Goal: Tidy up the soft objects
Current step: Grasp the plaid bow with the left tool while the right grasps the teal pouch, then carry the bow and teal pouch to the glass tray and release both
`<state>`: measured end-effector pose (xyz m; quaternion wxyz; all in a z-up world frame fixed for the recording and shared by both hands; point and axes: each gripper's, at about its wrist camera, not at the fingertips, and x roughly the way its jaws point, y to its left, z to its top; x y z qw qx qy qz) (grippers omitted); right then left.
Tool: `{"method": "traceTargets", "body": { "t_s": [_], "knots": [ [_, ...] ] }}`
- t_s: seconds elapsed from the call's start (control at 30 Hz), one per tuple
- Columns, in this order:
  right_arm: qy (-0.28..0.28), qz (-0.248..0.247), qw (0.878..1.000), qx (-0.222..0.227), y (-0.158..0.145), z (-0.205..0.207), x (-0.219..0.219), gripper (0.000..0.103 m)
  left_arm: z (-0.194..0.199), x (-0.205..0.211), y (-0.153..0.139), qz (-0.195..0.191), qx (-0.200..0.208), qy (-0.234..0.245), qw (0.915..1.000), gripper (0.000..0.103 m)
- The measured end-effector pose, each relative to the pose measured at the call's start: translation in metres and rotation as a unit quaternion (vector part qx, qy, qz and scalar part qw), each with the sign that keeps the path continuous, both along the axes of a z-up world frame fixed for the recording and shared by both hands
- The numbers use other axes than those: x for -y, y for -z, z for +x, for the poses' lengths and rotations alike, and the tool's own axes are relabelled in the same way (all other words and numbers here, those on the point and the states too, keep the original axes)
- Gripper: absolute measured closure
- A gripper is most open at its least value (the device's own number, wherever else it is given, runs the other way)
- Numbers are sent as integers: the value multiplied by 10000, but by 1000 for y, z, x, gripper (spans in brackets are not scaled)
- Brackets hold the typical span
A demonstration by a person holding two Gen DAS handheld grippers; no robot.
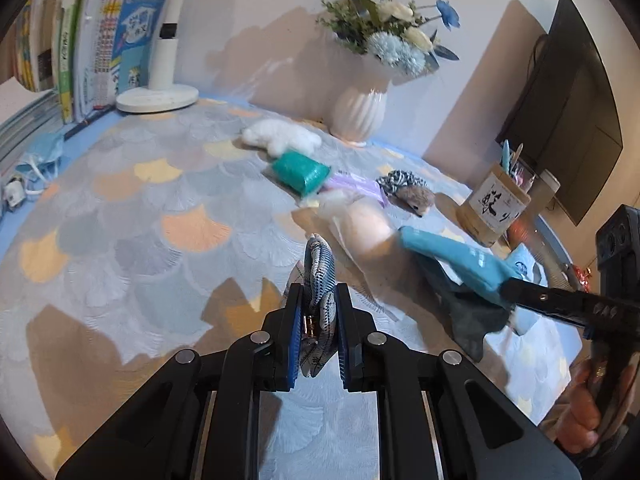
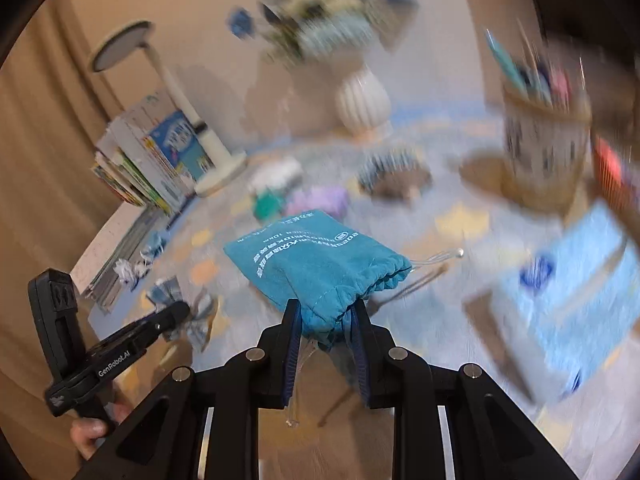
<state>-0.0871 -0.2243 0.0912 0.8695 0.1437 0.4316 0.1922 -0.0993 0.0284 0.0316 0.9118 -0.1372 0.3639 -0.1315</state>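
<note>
Closest to the lens in the left wrist view, the left gripper [image 1: 319, 312] is clenched on a small plaid fabric pouch [image 1: 318, 280], blue and white checked, with a bit of coppery metal showing between the pads at lower centre. The pouch stands up out of the jaws above the scallop-patterned tablecloth [image 1: 140, 208].

The right wrist view shows the same arrangement for the other hand: the right gripper [image 2: 326, 312] pinches the gathered drawstring mouth of a teal drawstring bag [image 2: 312, 256], which spreads out toward the middle of the frame with white lettering on it. Only this view lets you read that print and see the clear cord ends trailing to the right; the rest of it is badly smeared.

The left view is sharp, and it alone shows the bag from the side, at right centre, stretched out from the right gripper's black fingers [image 1: 560, 300] with a dark grey cloth [image 1: 468, 312] under it. It also shows a row of soft things in the upper middle: a white fluffy toy [image 1: 280, 136], a green packet [image 1: 302, 172], a lilac item [image 1: 356, 184] and a small hedgehog toy [image 1: 412, 194].

A white ribbed vase [image 1: 360, 110] with blue flowers stands behind them, a lamp base [image 1: 158, 98] and books [image 1: 100, 48] at upper left, a pen holder [image 1: 500, 204] at right. In the right view the left gripper appears at lower left, its pouch a blur.
</note>
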Motion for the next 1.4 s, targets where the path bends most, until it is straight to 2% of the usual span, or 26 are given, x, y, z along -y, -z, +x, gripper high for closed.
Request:
{"method": "traceTargets", "body": {
  "t_s": [0.03,0.07,0.1,0.13,0.17,0.2,0.23,0.27,0.33,0.43,0.53,0.7,0.73,0.8,0.87,0.97,1.1,1.23,1.4],
  "knots": [
    [23,324,9992,-249,6,3,10,79,1,1,3,0,-22,18,10000,91],
    [103,645,9972,-352,9,3,20,79,4,2,6,-31,-23,51,10000,91],
    [153,758,9964,-343,7,0,26,78,4,3,8,-71,-2,81,9999,90],
    [177,732,9967,-303,4,-4,31,69,3,3,10,-123,22,104,9999,90],
    [177,622,9976,-249,0,-8,34,46,3,3,11,-184,38,124,9997,88],
    [191,522,9983,-181,-6,-12,36,33,4,3,14,-240,43,146,9996,88],
    [270,443,9986,-35,-12,-18,39,10,4,4,15,-264,38,153,9995,88],
    [347,394,9986,95,-18,-23,41,1,4,5,17,-269,38,158,9995,87],
    [419,196,9983,350,-27,-31,40,1,4,5,19,-279,56,194,9994,87],
    [252,-152,9986,451,-28,-29,29,1,3,5,20,-302,69,214,9993,87],
    [89,-500,9981,356,-14,-22,9,1,3,6,20,-272,77,231,9993,87],
    [176,-1023,9941,301,15,-4,-11,1,3,7,21,-241,86,257,9993,87],
    [193,-1127,9931,256,20,1,-14,1,4,7,21,-255,74,263,9993,87],
    [254,-1257,9915,199,27,10,-15,14,5,6,21,-305,19,270,9992,88],
    [229,-1093,9937,83,30,15,-10,55,7,5,19,-342,-36,233,9991,88],
    [275,-660,9974,85,25,17,3,70,8,4,12,-411,-60,192,9990,90],
    [488,-496,9966,450,5,8,15,81,3,5,-7,-549,115,306,9980,91],
    [640,-154,9941,865,-19,-7,27,82,-1,8,-25,-913,278,563,9938,91],
    [748,137,9902,1174,-42,-22,42,82,-4,19,-39,-931,390,625,9929,91]
  ]
}}
